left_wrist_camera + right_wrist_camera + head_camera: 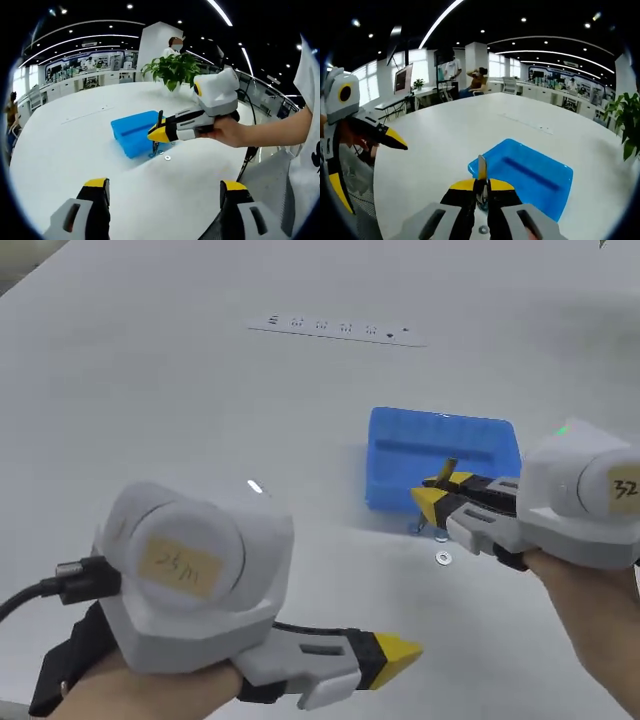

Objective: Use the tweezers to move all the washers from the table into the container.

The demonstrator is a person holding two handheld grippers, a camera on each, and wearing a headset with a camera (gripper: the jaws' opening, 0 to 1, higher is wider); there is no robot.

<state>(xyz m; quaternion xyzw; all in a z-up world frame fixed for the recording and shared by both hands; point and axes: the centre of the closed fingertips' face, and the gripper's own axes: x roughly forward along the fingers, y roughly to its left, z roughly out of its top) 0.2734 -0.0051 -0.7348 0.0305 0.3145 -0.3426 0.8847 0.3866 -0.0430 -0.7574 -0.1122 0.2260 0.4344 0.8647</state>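
Note:
A blue container (440,445) (131,131) (532,172) rests on the white table. One washer (443,558) (167,158) (483,230) lies on the table just in front of it. My right gripper (432,496) (481,189) is shut on the tweezers (448,471) (159,129) (482,169). Their tips point down at the container's near wall, close to the washer. Whether the tips hold anything I cannot tell. My left gripper (398,650) (164,189) hangs open, holding nothing, nearer to me and apart from the container.
A white power strip (340,328) lies at the far side of the table (180,410). A potted plant (175,67) stands beyond the container. People sit and stand at desks in the background.

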